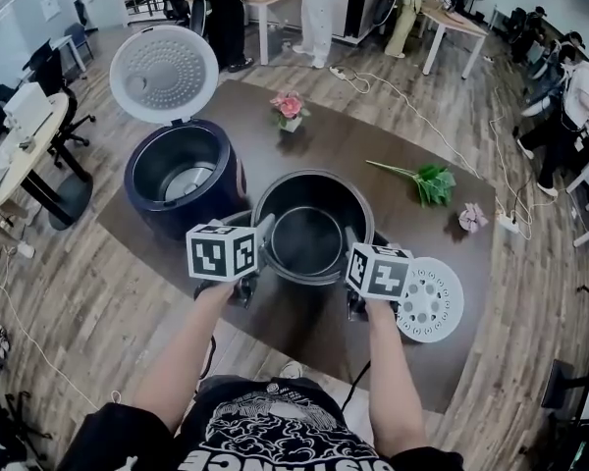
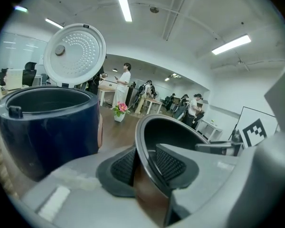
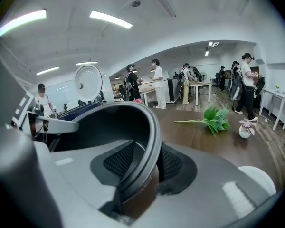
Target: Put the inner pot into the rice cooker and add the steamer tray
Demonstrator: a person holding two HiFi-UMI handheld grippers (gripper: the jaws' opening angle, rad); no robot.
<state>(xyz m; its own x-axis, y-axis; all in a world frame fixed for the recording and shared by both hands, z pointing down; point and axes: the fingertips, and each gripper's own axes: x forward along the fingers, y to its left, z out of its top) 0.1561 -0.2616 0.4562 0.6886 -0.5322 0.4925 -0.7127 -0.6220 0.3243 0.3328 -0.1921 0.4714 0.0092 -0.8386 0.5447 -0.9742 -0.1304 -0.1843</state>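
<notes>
1. The dark grey round metal inner pot (image 1: 310,235) is at mid-counter. The dark blue round rice cooker (image 1: 228,189) stands at its 10 o'clock with its white domed lid (image 1: 164,74) tipped open. The white perforated round steamer tray (image 1: 430,299) lies flat at the pot's 4 o'clock on the dark brown counter (image 1: 363,130).
2. Grips: the left hand-held gripper (image 2: 146,166) pinches the pot rim at 9 o'clock, one pad inside the wall and one outside. The right hand-held gripper (image 3: 147,163) does the same at 3 o'clock.
3. Step in hand, as I judge it: carry the pot to the cooker. Hold both sides at equal height, since a tilt could twist the thin rim out of the pads.
4. Travel toward 10 o'clock, clear the cooker's near wall, centre the pot over the cavity and lower it straight.
5. Let go only once the pot is seated. The smooth wall may slip.
</notes>
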